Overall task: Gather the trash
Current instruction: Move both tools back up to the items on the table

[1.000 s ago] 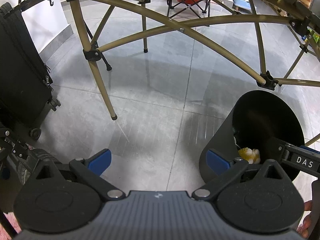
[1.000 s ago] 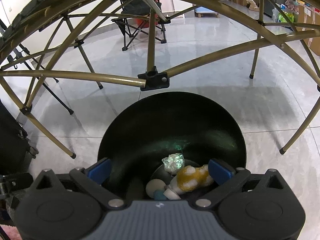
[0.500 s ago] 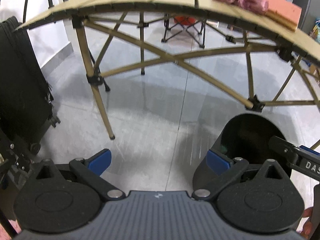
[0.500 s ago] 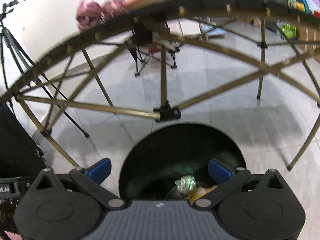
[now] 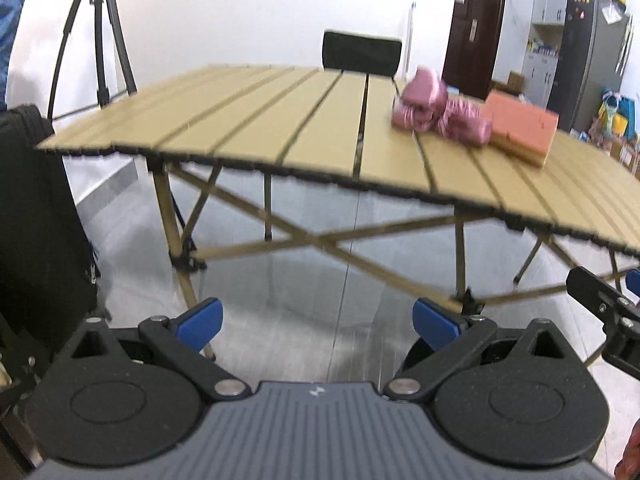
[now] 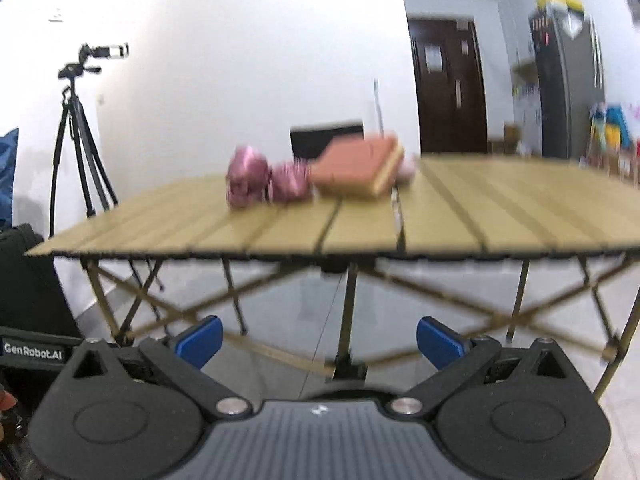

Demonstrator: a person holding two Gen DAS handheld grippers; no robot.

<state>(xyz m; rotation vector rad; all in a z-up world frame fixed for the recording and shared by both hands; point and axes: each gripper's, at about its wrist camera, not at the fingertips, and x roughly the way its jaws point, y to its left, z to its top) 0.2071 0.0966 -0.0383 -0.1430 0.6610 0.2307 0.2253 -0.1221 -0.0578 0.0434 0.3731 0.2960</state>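
Both views face a tan slatted folding table (image 5: 280, 128) (image 6: 480, 216) from just below its top. On it lie crumpled pink wrappers (image 5: 440, 112) (image 6: 264, 184) beside an orange block with a pale edge (image 5: 522, 130) (image 6: 360, 174). My left gripper (image 5: 318, 320) is open with nothing between its blue fingertips. The right gripper (image 6: 320, 340) is open and empty too. Each is low, in front of the table's near edge. The black bin shows only as a dark sliver behind the right gripper's body. Part of the right gripper (image 5: 600, 300) shows at the left wrist view's right edge.
A black suitcase (image 5: 36, 216) stands at the left. A tripod (image 5: 100, 48) (image 6: 76, 136) with a camera is by the white wall. A black chair back (image 5: 362, 54) rises behind the table. Crossed table legs (image 5: 320, 240) fill the space underneath. A dark door (image 6: 448, 80) and a fridge (image 5: 592, 52) are at the right.
Both grippers have risen and tilted up from the floor and the black bin to the table top; the bin and its trash have dropped out of sight. Both stay open.
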